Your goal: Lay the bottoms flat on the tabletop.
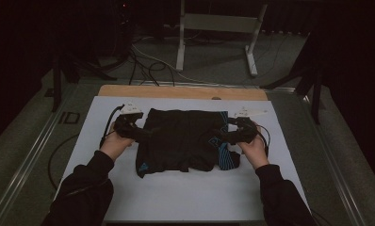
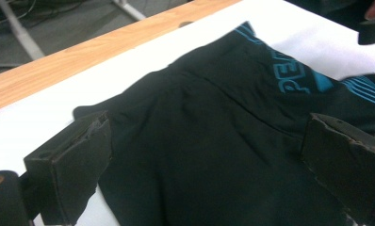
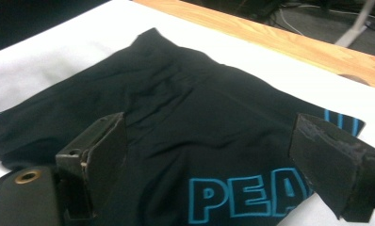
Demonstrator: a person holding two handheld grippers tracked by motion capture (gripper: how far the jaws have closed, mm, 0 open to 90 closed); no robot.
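On the white worktop (image 1: 185, 197) lies a black garment (image 1: 183, 141) with blue letters. The left tool (image 1: 145, 133) is wide open at its left edge. The right tool (image 1: 222, 135) is wide open at its right edge.

black shorts (image 1: 185, 139), blue lettering, white mat (image 1: 185, 193)

Matt black cloth shorts (image 1: 183, 139)

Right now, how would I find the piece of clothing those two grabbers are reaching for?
Look at the white board on the table. In its middle lies the black garment, flat between the left gripper and right gripper. It alone has blue stripes and blue letters.
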